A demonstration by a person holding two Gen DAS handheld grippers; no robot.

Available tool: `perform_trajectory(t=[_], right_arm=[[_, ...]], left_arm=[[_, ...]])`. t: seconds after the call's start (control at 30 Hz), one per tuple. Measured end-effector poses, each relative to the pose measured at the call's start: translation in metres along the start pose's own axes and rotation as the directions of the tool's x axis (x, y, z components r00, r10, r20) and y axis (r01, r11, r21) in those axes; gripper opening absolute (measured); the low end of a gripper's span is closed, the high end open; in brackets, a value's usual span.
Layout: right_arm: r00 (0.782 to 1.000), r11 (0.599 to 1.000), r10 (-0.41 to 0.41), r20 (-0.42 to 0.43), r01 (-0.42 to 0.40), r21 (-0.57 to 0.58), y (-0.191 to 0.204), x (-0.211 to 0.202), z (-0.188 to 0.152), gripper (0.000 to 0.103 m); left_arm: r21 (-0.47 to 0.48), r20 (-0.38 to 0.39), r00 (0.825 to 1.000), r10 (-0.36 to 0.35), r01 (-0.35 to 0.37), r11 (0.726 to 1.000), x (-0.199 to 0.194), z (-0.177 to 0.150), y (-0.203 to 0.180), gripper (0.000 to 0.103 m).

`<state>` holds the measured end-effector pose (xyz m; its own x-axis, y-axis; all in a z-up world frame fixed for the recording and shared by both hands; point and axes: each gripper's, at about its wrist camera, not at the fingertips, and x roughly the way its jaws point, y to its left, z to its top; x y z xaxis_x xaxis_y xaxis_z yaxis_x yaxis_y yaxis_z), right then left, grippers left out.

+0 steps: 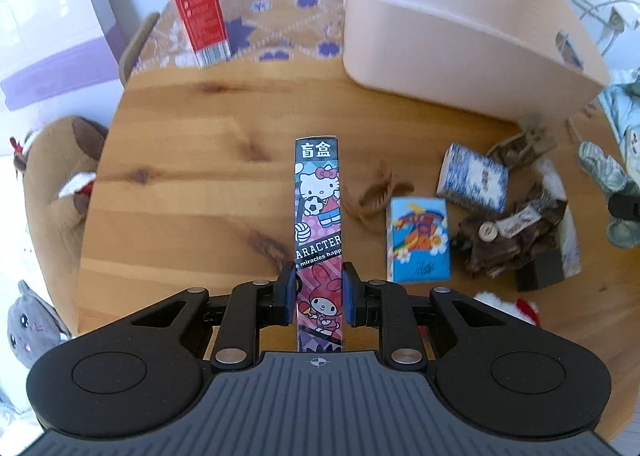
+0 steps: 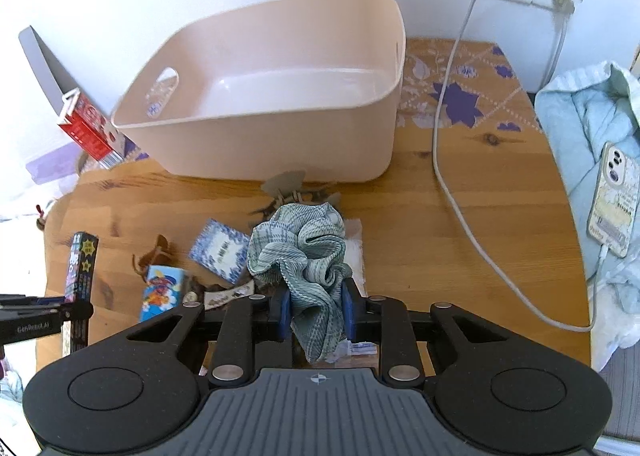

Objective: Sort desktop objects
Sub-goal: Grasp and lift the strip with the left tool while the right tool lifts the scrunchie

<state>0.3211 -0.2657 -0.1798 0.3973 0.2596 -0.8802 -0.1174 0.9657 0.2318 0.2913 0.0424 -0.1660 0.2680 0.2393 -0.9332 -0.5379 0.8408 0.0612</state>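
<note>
My left gripper (image 1: 319,290) is shut on a long cartoon blind box (image 1: 319,224) and holds it above the wooden table (image 1: 192,160). The box also shows in the right wrist view (image 2: 80,276) at the left. My right gripper (image 2: 316,306) is shut on a green checked scrunchie (image 2: 304,252), held above the clutter. A pink plastic bin (image 2: 280,112) stands empty at the back of the table; it also shows in the left wrist view (image 1: 460,40). On the table lie a blue patterned box (image 1: 474,176), a colourful card box (image 1: 418,240) and brown hair clips (image 1: 376,196).
A red milk carton (image 1: 196,8) stands at the back left. A white cable (image 2: 452,176) crosses the right side of the table. A phone (image 2: 614,200) lies on light blue fabric at the right. Plush toys (image 1: 56,176) sit off the left edge.
</note>
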Motion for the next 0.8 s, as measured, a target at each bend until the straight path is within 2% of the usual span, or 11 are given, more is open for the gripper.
perform_trajectory(t=[0.37,0.57,0.8], right_arm=[[0.994,1.000,0.031,0.103,-0.031,-0.004,0.002,-0.049,0.025,0.023],[0.986,0.999,0.030,0.166,-0.028,-0.015,0.002,-0.068,0.044,0.023],[0.978,0.999,0.026,0.209,-0.022,-0.024,0.001,-0.074,0.068,0.023]], left_arm=[[0.091,0.126,0.991,-0.048,0.036,0.995,-0.048,0.064,-0.015,0.023],[0.132,0.193,0.978,-0.082,0.057,0.990,-0.069,0.104,-0.027,0.023],[0.196,0.283,0.956,-0.081,0.025,0.980,-0.081,0.151,-0.047,0.023]])
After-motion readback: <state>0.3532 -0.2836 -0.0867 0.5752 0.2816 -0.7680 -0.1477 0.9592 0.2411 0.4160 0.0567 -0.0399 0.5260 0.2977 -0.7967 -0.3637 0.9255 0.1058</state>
